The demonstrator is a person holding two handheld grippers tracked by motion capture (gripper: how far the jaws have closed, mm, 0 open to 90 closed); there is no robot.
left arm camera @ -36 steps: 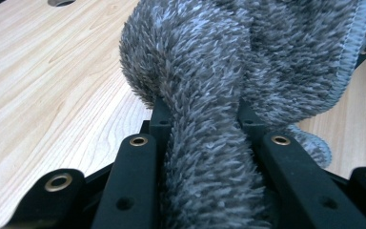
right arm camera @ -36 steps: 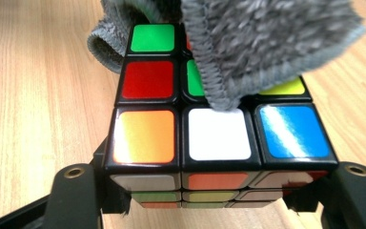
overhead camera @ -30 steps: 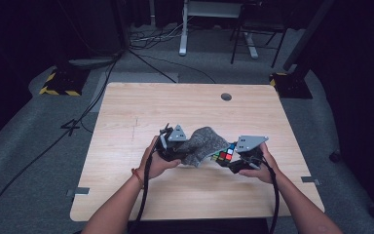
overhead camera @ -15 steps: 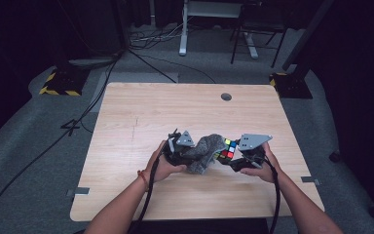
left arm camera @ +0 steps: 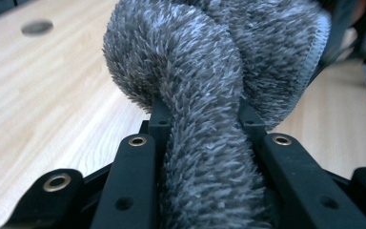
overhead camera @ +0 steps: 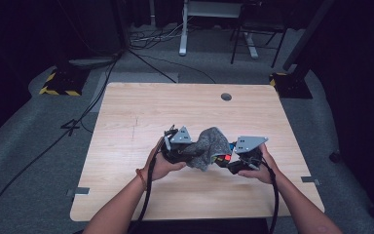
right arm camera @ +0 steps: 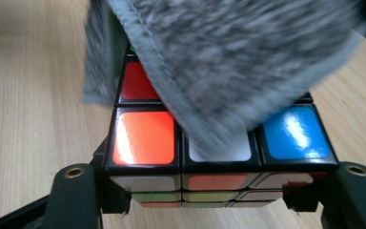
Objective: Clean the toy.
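Observation:
A fluffy grey cloth point(overhead camera: 208, 144) is bunched between the two hands near the table's front middle. My left gripper point(overhead camera: 191, 152) is shut on it; in the left gripper view a thick fold of the cloth point(left arm camera: 205, 95) is pinched between the black jaws. My right gripper point(overhead camera: 230, 164) is shut on a colour-tiled puzzle cube point(overhead camera: 222, 158). The right gripper view has the cube point(right arm camera: 145, 138) clamped between the jaws, orange, white and blue tiles up. There the cloth point(right arm camera: 228, 62) lies over the cube's far part and hides it.
The wooden table point(overhead camera: 175, 107) has a round cable hole point(overhead camera: 226, 96) near its far edge. Both cables trail off the front edge. Beyond the table the floor holds cables, a yellow-black striped base point(overhead camera: 58, 83) and desk legs point(overhead camera: 182, 29).
The left gripper carried the cloth rightward onto the cube, so most of the cube's top is now covered. The right hand stayed put.

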